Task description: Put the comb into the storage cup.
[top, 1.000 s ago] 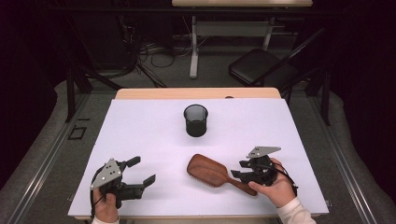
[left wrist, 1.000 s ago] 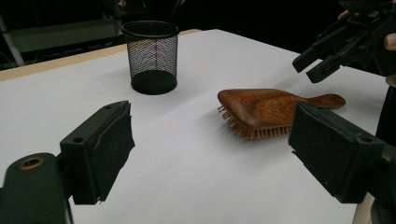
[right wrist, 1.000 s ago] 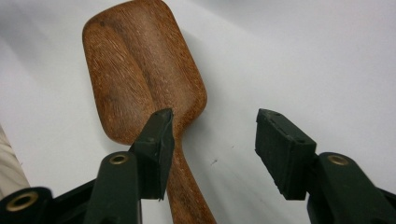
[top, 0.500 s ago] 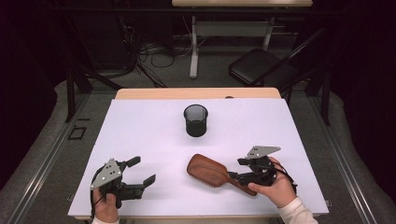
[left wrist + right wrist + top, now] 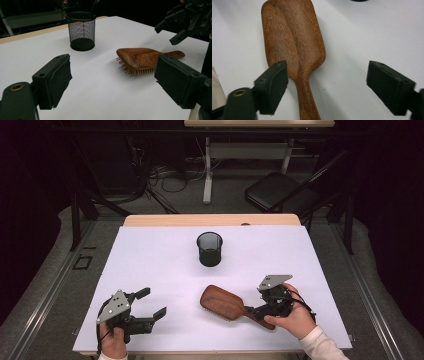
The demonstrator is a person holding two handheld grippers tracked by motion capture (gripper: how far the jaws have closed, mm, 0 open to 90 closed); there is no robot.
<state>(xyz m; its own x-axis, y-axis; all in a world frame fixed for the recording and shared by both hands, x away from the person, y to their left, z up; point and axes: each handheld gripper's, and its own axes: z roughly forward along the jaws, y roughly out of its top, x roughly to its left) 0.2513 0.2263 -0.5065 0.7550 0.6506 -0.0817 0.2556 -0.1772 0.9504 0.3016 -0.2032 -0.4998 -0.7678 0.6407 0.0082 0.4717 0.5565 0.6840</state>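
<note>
The wooden hairbrush (image 5: 223,302) lies bristles down on the white counter (image 5: 150,265), its handle tip hidden under the right gripper (image 5: 256,311), whose fingers are spread astride the handle. Nothing has visibly shifted since half a second ago. The left gripper (image 5: 152,304) rests apart, fingers spread. A black mesh pen cup (image 5: 209,248) stands beyond.

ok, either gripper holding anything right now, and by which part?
Nothing held. Right gripper is open, straddling the hairbrush handle; left gripper open, apart.
</note>
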